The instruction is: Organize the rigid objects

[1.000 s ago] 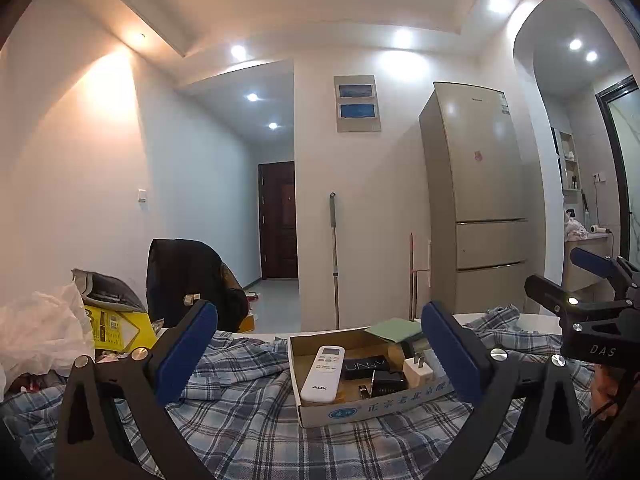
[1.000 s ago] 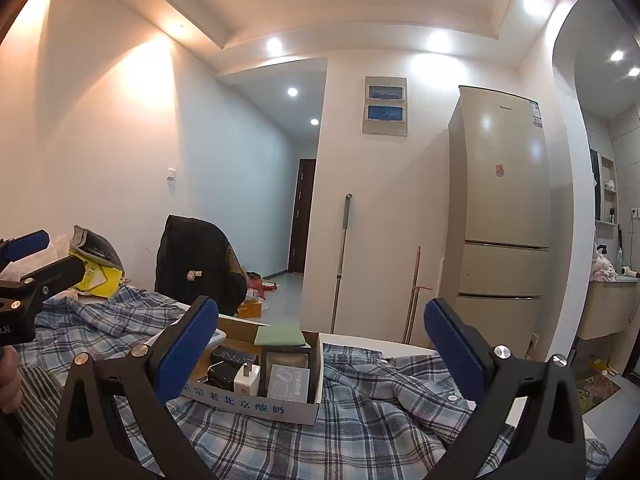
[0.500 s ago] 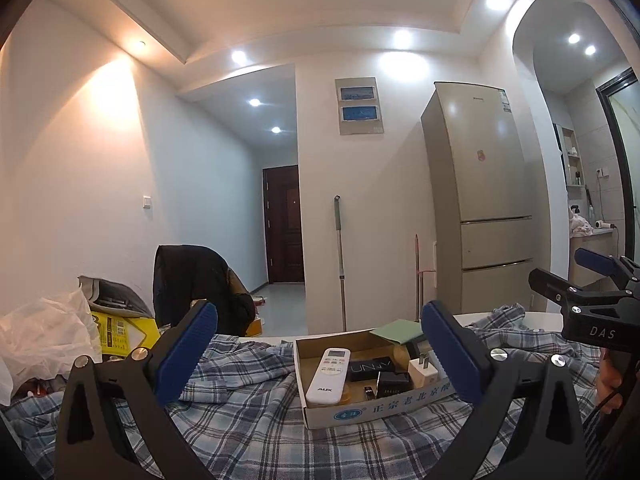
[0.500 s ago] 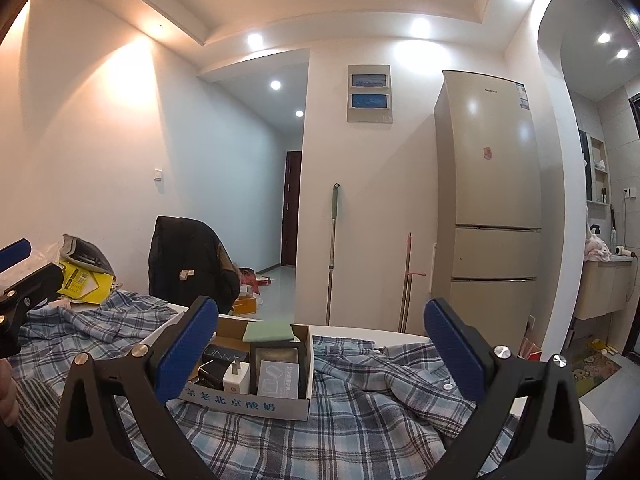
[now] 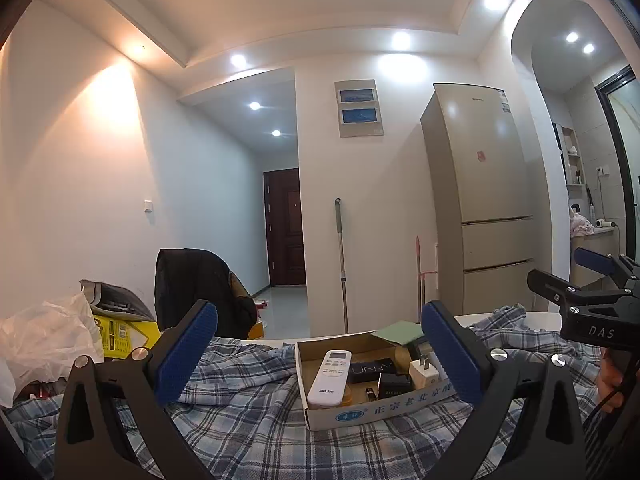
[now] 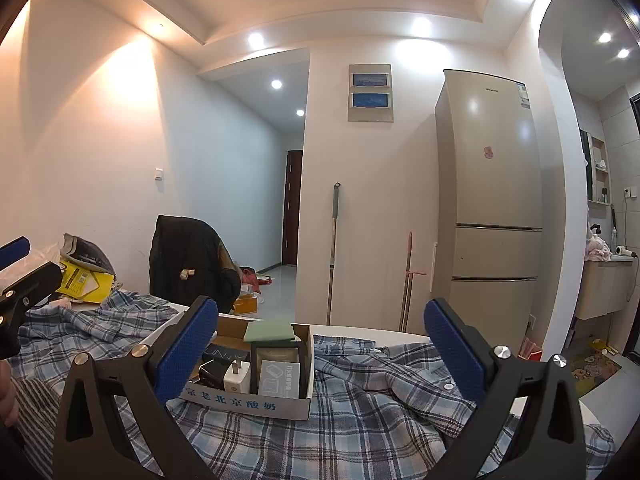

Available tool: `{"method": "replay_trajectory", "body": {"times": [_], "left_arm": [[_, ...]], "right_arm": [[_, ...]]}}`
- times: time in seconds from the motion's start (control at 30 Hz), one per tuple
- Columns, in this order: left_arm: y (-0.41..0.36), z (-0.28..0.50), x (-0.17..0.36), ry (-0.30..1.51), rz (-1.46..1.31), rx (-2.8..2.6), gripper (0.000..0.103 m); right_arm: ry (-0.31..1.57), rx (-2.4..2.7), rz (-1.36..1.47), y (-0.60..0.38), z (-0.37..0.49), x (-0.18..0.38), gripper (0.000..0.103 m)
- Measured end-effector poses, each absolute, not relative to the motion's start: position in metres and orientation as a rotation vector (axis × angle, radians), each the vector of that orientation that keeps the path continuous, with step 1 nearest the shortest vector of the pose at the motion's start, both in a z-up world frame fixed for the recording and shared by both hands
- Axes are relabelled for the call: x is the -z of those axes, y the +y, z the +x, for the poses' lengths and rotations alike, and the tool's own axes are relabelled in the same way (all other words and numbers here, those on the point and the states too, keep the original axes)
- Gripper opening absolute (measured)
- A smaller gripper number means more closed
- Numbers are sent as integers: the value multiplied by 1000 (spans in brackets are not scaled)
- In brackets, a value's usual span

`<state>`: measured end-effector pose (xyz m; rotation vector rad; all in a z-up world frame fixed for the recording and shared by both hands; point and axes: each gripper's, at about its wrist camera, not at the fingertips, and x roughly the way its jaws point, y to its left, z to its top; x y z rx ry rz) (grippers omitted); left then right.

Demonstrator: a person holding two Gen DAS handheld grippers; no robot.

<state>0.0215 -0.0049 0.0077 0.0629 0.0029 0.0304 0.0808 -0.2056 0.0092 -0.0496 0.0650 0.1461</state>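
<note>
the cardboard box (image 5: 340, 414) sits on the plaid cloth (image 5: 248, 428), holding a white remote (image 5: 330, 378) and a white charger (image 5: 423, 374). left gripper (image 5: 320, 350) and right gripper (image 6: 320, 350) hover before the box, jaws wide apart, empty.

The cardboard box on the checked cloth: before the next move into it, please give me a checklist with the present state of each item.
1. Left tool open and empty: ok.
2. Right tool open and empty: ok.
3. Cardboard box resting flat on the checked cloth: ok.
4. White remote reachable from above, lying on top in the box's left part: ok.
5. White charger free to lift: cannot tell, it stands tight between a dark box and a grey packet.
6. Free space left in the box: not ok, it looks nearly full, and a green card lies on top at the back.
</note>
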Motion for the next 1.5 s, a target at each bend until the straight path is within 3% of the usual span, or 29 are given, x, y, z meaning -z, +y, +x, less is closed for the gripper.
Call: {"method": "replay_trajectory", "body": {"times": [1.5], "left_arm": [[-5, 20, -10, 1, 82, -20, 103]], "right_arm": [[75, -158, -43, -206, 83, -10, 103]]}}
